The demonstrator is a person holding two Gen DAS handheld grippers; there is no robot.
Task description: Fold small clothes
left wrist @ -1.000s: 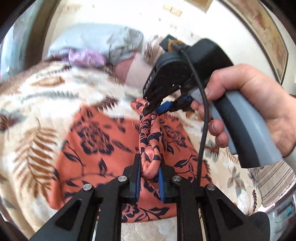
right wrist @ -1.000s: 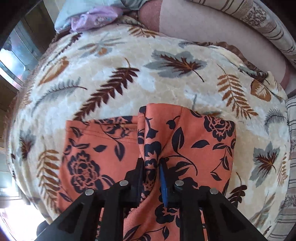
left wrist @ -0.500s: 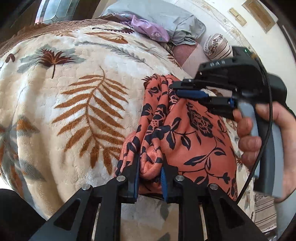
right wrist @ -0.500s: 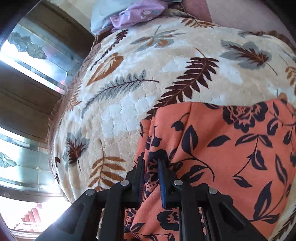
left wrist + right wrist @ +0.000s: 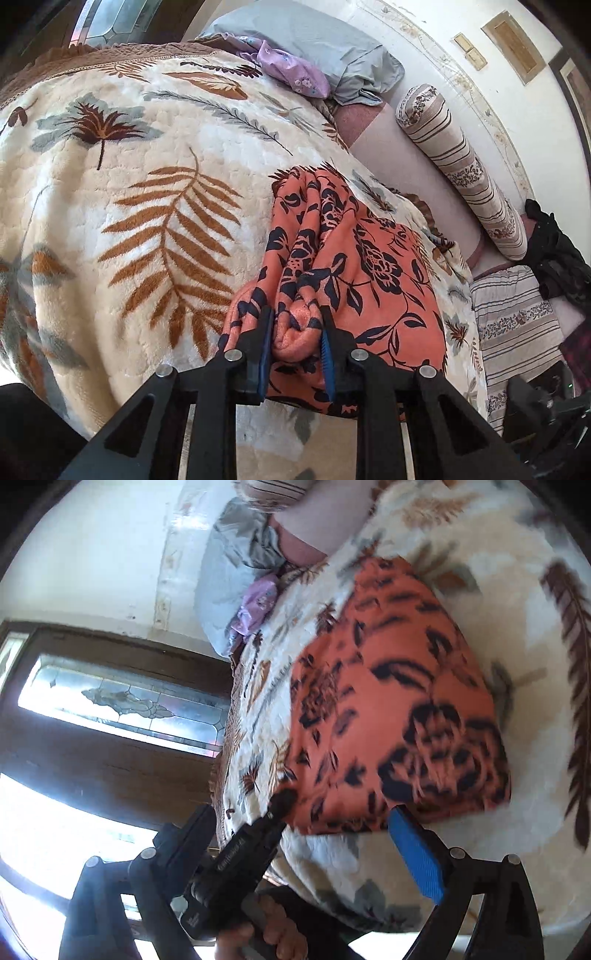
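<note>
An orange garment with dark blue flowers [image 5: 373, 266] lies folded on the leaf-patterned blanket [image 5: 155, 206]. My left gripper [image 5: 297, 328] is shut on a bunched edge of it at its near end. In the right wrist view the same garment [image 5: 399, 709] lies flat as a folded rectangle. My right gripper [image 5: 306, 823] is open and empty, pulled back from the garment's near edge, its blue pad [image 5: 417, 856] free. The left gripper [image 5: 236, 856] shows there too, held by a hand, its tip at the garment's corner.
A grey pillow [image 5: 325, 55] and a purple cloth [image 5: 291, 70] lie at the head of the bed. A striped bolster [image 5: 465, 162] runs along the wall, with dark clothes [image 5: 557, 251] beyond it. A stained-glass door [image 5: 118, 705] stands beside the bed.
My right gripper has let go of the garment, opened and swung away from it. The left gripper keeps its hold and the garment now lies folded over.
</note>
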